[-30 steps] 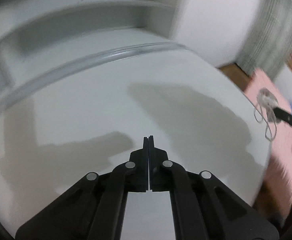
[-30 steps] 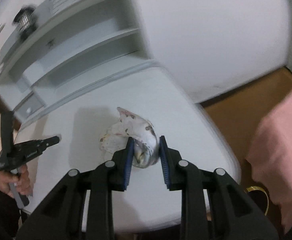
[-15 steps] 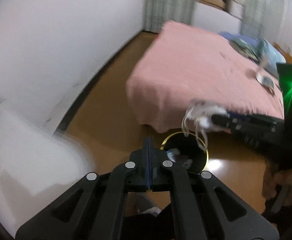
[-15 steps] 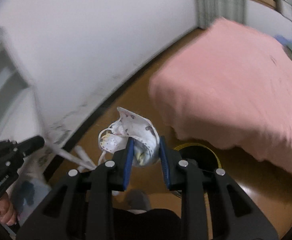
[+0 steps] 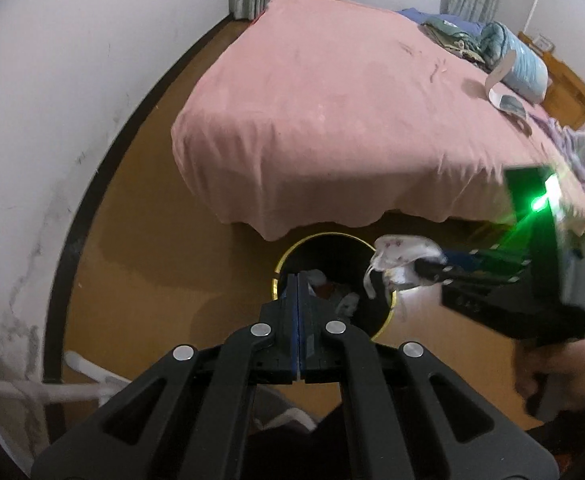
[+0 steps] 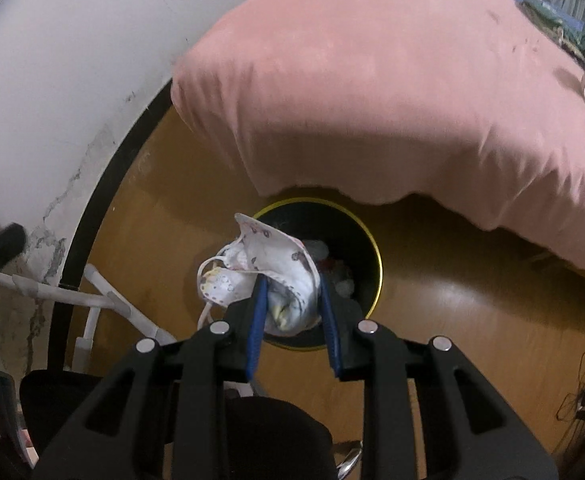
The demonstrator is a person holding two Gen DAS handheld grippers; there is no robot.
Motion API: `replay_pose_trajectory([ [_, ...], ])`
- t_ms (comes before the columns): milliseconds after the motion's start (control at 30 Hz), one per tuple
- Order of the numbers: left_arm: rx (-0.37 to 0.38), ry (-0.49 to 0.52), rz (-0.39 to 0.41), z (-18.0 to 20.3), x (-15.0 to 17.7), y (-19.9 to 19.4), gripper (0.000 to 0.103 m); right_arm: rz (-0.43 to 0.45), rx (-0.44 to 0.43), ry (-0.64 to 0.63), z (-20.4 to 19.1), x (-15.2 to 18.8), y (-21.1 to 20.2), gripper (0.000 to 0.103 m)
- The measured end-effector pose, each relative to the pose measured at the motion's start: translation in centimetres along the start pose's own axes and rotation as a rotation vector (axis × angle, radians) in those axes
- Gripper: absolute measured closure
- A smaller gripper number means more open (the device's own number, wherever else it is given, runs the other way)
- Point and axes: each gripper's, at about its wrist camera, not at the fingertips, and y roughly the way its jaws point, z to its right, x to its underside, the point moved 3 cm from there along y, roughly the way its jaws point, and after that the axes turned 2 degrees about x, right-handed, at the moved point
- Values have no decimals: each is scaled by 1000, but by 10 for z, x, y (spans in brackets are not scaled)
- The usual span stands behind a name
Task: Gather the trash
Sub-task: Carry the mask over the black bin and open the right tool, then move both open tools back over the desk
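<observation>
Your right gripper: jaws partly closed, clamping a crumpled white printed face mask above the round black bin, gold-rimmed, with scraps already inside. Your left gripper: jaws pressed fully together, holding nothing, poised over the same bin. Surroundings: pink-sheeted bed overhanging just behind the bin; glossy brown floor; white wall with dark baseboard.

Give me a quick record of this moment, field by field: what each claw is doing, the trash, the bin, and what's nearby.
right claw: shut on crumpled white patterned face mask, over the bin
left claw: shut, empty
bin: round black bin with gold rim, on wooden floor, trash already inside
nearby: bed with pink sheet, white wall
</observation>
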Motion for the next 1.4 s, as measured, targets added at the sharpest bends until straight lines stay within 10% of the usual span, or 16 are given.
replay_pose_trajectory([
  [167, 19, 19, 3, 9, 2, -2, 103, -23, -25, 41, 12, 1, 10, 75],
  [300, 29, 28, 13, 13, 3, -5, 103, 14, -60, 96, 20, -3, 3, 24],
  [967, 95, 46, 12, 21, 6, -8, 102, 57, -54, 124, 22, -7, -7, 22],
  [1033, 100, 52, 4, 23, 7, -7, 86, 57, -54, 123, 23, -8, -6, 21],
  [1133, 73, 51, 27, 24, 7, -12, 21, 57, -55, 129, 25, -9, -7, 21],
  [1400, 30, 50, 38, 24, 6, -15, 12, 64, -53, 136, 26, -8, -12, 20],
])
